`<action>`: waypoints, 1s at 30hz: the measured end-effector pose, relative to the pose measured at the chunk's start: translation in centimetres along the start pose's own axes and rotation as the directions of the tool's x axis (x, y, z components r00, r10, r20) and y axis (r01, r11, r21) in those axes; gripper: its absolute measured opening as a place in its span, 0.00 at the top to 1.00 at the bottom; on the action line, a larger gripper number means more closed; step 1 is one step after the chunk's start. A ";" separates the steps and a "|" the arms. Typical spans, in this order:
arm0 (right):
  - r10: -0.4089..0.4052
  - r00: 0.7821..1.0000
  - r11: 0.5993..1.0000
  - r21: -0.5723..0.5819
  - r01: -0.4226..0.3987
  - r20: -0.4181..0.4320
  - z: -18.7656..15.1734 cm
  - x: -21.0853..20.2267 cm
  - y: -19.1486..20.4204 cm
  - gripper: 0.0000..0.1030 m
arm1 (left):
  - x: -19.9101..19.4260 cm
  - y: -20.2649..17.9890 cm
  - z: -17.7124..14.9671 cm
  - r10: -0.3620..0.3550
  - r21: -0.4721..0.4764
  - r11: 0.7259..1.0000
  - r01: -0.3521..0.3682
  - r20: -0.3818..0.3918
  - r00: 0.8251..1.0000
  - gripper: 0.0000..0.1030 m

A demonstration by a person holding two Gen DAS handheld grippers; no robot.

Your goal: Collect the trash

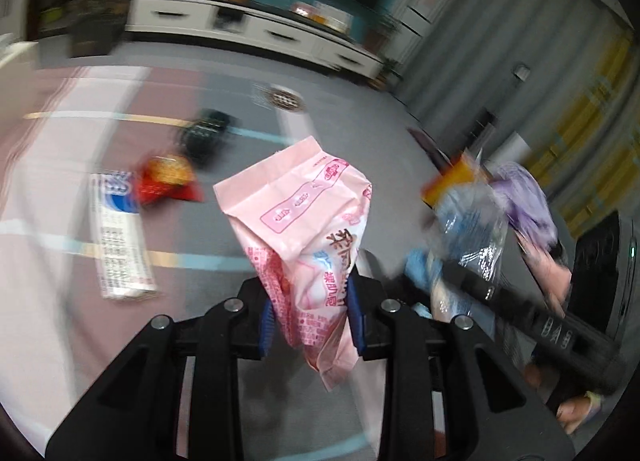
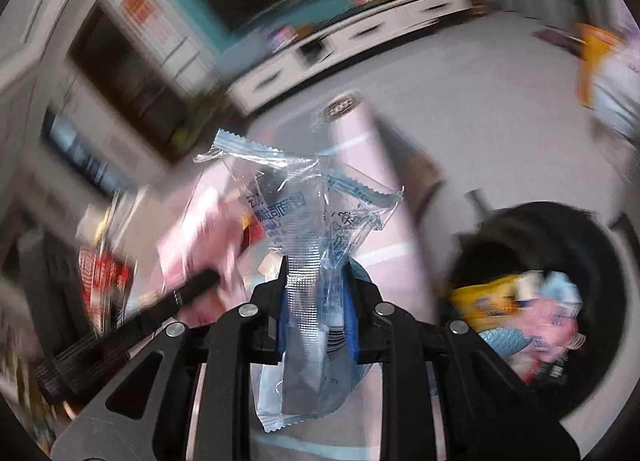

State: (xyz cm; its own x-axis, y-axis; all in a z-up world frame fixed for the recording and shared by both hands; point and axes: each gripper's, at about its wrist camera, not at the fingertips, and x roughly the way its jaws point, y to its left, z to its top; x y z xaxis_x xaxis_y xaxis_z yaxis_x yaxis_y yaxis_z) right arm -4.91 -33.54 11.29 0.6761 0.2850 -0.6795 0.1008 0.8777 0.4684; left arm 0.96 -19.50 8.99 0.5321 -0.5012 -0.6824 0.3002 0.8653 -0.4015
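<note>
My left gripper (image 1: 311,317) is shut on a crumpled pink wrapper (image 1: 304,213) that stands up between its blue pads. My right gripper (image 2: 316,321) is shut on a clear wrapper with blue print (image 2: 304,213), which is also upright. In the left wrist view the clear wrapper (image 1: 472,229) is at the right, close beside the pink one. The right wrist view shows the pink wrapper (image 2: 200,229) blurred at the left. Low on the right is a round black bin (image 2: 624,273) with several wrappers (image 2: 520,309) inside. Both views are blurred by motion.
On the grey and pink floor mat lie a white and blue carton (image 1: 118,237), a red snack bag (image 1: 168,179) and a dark object (image 1: 206,133). A floor drain (image 1: 286,97) lies beyond them. A white low cabinet (image 1: 248,27) runs along the far wall.
</note>
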 end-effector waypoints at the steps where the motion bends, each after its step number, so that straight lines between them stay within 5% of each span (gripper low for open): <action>1: 0.013 0.999 0.999 -0.031 -0.014 -0.034 -0.1 1.3 1.2 0.77 | -0.6 1.1 0.1 0.022 -0.013 1.000 -0.022 0.011 1.000 0.70; 5: 0.007 0.977 0.991 -0.127 -0.034 -0.214 -2.1 7.8 5.8 0.76 | -2.9 5.7 0.1 0.115 -0.075 0.991 -0.111 0.041 0.993 0.70; 10: -0.015 0.942 0.986 -0.162 -0.042 -0.336 -3.7 12.7 7.5 0.71 | -4.2 9.6 -1.1 0.174 -0.135 0.976 -0.171 0.016 0.985 0.70; 14: -0.046 0.948 0.973 -0.230 -0.030 -0.316 -4.3 12.8 8.4 0.48 | -4.9 11.2 -1.6 0.195 -0.165 0.968 -0.191 0.011 0.981 0.70; 19: 0.028 0.965 0.977 -0.197 -0.082 -0.262 -3.2 10.8 8.4 0.38 | -5.6 12.0 -1.8 0.203 -0.178 0.964 -0.197 0.015 0.979 0.70; 25: 0.096 0.959 0.974 -0.175 -0.146 -0.268 -2.5 11.0 9.3 0.37 | -5.6 12.3 -2.1 0.190 -0.179 0.966 -0.186 0.008 0.982 0.69; 30: 0.024 0.946 0.971 -0.217 -0.099 -0.324 -4.0 13.3 10.2 0.40 | -5.7 12.5 -2.2 0.189 -0.183 0.965 -0.186 0.003 0.982 0.69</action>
State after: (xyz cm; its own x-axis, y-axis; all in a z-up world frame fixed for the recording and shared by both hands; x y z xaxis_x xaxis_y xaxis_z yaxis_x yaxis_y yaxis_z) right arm 2.23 -19.28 4.77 0.4057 0.4152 -0.8143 -0.1271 0.9078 0.3996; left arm -0.09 -5.81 6.50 0.5818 -0.3282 -0.7442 0.0462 0.9268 -0.3726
